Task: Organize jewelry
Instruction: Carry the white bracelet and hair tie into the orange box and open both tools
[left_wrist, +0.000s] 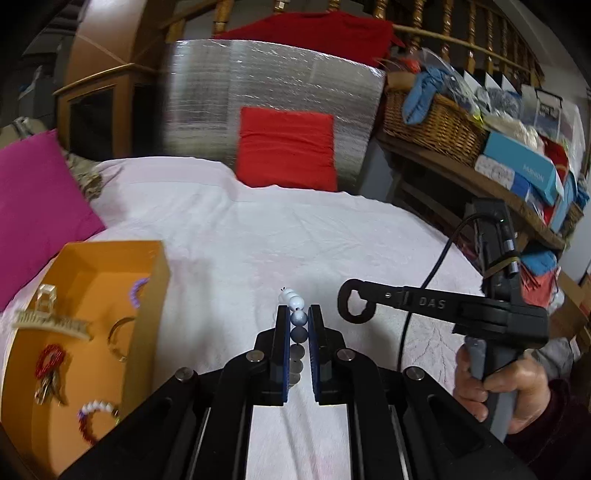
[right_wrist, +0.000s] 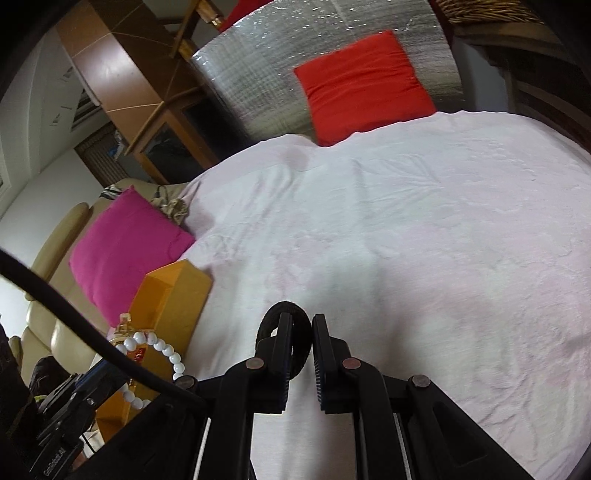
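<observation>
Two hand-held grippers are hanging over the bed (left_wrist: 258, 229), which is covered with a pale pink sheet, and each one is carrying a piece of jewelry. The left hand-held gripper (left_wrist: 298, 317) is closed tightly on a string of white beads (left_wrist: 297, 316), probably a bracelet; in the right wrist view the same beads are curving beside the box. The right hand-held gripper (right_wrist: 300, 332) is also nearly shut, and it is pinching a black elastic ring (right_wrist: 303, 334), which looks like a hair tie, with the loop standing out beyond the tips. The orange box (left_wrist: 157, 280) is lying on the bed at the left, and it is already holding a comb-shaped hair clip (left_wrist: 51, 321), a red tassel piece (left_wrist: 50, 363), a metal ring (left_wrist: 120, 338) and a red and white bead bracelet (left_wrist: 96, 419). In my judgement, both pieces are now travelling toward this box. Several things could go wrong here: the round beads are smooth and are sitting between flat pads, so a quick swing may roll them out onto the sheet; the hanging part may catch on the box wall; the thin elastic may cling to one pad on release; and both grippers, so near together, may bump over the narrow box.
</observation>
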